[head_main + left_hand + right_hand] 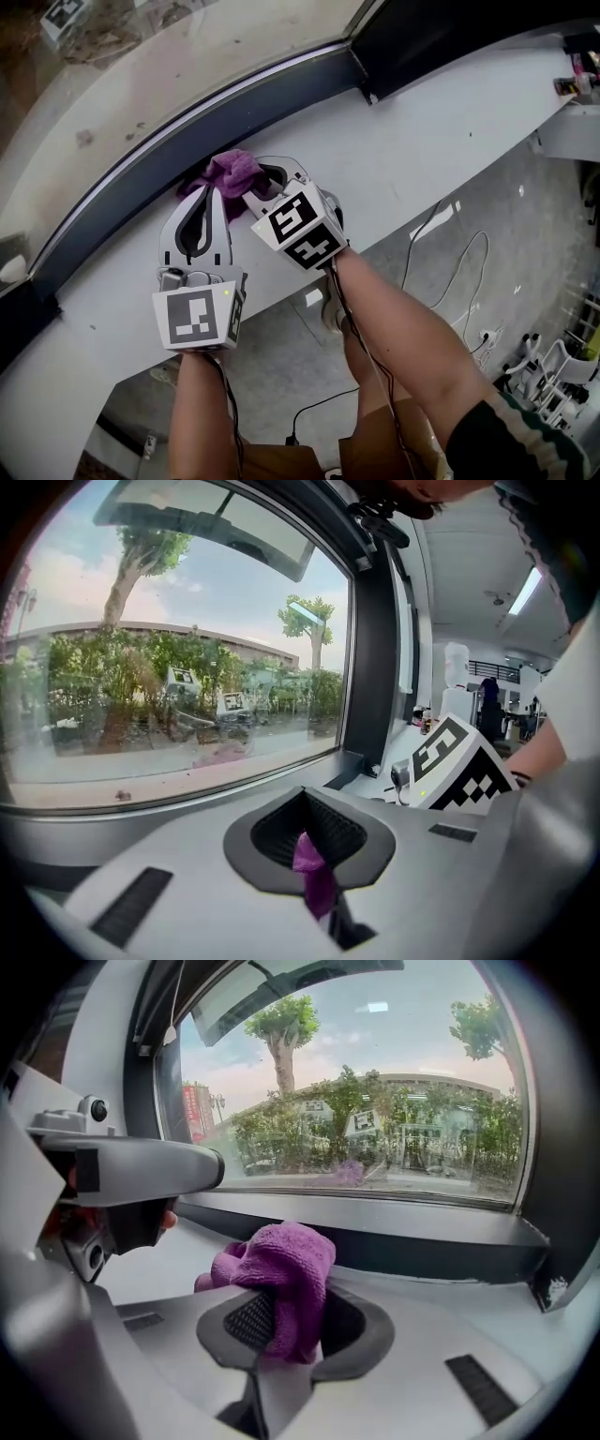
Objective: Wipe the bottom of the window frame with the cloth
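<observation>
Both left gripper [200, 197] and right gripper [262, 187] clamp fingers on cloth [234, 172], apparently touching window frame [216, 124].

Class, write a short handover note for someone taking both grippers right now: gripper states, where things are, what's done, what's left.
Left gripper: shut on a thin fold of the purple cloth.
Right gripper: shut on the cloth's bunched bulk.
Cloth is above the white sill, at the window frame's dark bottom rail.
Done: cloth gripped and at the rail; wiped stretch cannot be told.
Left: draw the cloth along the rail.
</observation>
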Demonstrator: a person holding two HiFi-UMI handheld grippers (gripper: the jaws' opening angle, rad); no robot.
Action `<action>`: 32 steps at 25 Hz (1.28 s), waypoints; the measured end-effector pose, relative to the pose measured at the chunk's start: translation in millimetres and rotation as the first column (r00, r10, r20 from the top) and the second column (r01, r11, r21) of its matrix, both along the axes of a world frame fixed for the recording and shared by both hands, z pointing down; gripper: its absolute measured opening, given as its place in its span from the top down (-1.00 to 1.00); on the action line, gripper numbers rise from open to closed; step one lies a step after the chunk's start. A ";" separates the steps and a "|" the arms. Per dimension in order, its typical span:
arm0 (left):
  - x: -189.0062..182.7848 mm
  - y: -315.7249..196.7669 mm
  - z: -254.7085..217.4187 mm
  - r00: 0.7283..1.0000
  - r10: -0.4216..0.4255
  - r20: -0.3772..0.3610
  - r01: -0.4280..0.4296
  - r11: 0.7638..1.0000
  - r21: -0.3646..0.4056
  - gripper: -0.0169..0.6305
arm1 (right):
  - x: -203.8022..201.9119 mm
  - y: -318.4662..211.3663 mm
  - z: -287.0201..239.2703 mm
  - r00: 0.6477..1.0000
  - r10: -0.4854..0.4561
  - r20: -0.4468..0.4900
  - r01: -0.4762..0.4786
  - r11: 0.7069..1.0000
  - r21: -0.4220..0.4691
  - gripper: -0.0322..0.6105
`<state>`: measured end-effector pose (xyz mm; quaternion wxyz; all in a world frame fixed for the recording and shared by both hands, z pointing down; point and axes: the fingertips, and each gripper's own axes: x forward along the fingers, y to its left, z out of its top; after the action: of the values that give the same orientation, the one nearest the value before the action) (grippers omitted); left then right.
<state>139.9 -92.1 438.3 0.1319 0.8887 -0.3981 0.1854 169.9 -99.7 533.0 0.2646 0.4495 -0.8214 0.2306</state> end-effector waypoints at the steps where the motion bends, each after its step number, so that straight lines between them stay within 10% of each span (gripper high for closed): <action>1: 4.6 -0.2 1.1 1.000 0.002 -0.003 -0.002 1.000 -0.003 0.92 | 5.1 0.4 1.1 1.000 0.006 -0.001 -0.006 1.000 -0.001 0.58; 32: 174.5 -2.3 24.3 0.982 0.183 -0.044 -0.183 0.983 -0.006 0.92 | 192.9 -0.8 11.9 0.977 0.181 -0.117 -0.177 0.983 0.039 0.58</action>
<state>314.4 -94.5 462.6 0.1275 0.9246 -0.3109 0.1796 362.8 -100.5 544.9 0.2852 0.5383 -0.7635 0.2143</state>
